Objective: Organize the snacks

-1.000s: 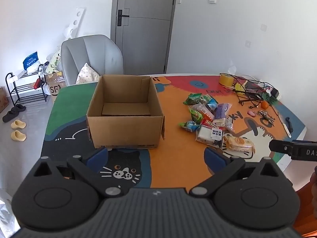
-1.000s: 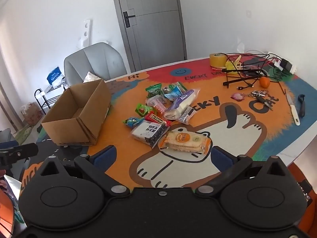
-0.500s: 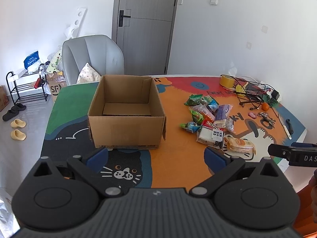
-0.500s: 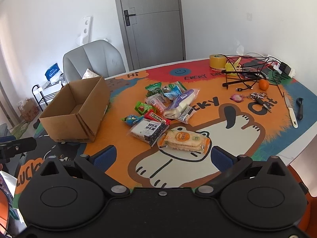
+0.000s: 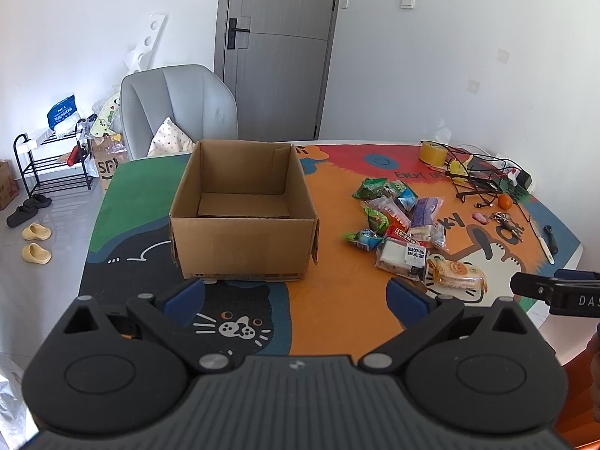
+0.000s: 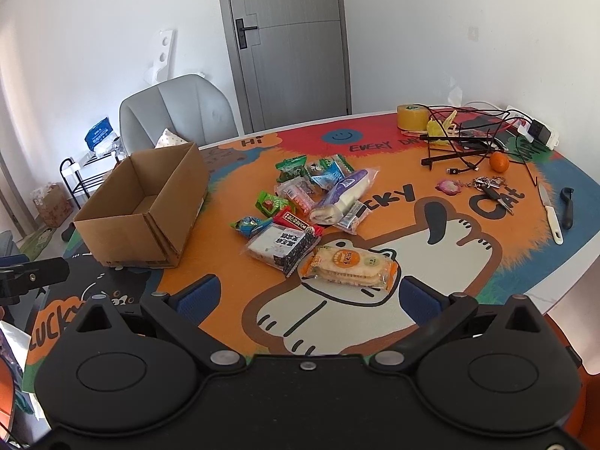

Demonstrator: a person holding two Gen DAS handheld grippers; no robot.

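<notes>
I hold my left gripper point(image 5: 295, 294) above the near edge of the worktop point(image 5: 337, 300), its jaws spread wide with nothing between them. Straight ahead of it sits the cardboard box point(image 5: 243, 210), top flaps open, its floor bare as far as I can see inside. My right gripper point(image 6: 306, 296) hangs over the near right part of the worktop, its jaws also parted wide and holding nothing.

The snacks point(image 6: 307, 202) lie in a loose heap on the orange part of the printed mat, to the right of the box and well apart from it. Nearest my right jaws is a clear pack of round crackers with an orange label point(image 6: 348, 266). Just beside it, touching its left end, is a black-and-white packet point(image 6: 283, 243). Behind these lie a red bar point(image 6: 298, 221), a blue-green sweet wrapper point(image 6: 249, 225), 2 green packets point(image 6: 290, 167), and a long purple-and-white pack point(image 6: 345, 195) lying slantwise.

Farther right on the worktop I see a roll of yellow tape point(image 6: 412, 117), a tangle of black cables around a wire stand point(image 6: 465, 135), an orange fruit point(image 6: 499, 161), a bunch of keys point(image 6: 491, 185), and a white knife point(image 6: 550, 212) beside a black peeler point(image 6: 567, 208).

A grey chair point(image 5: 178, 108) stands behind the box, and a grey door point(image 5: 277, 48) is shut in the far wall.
</notes>
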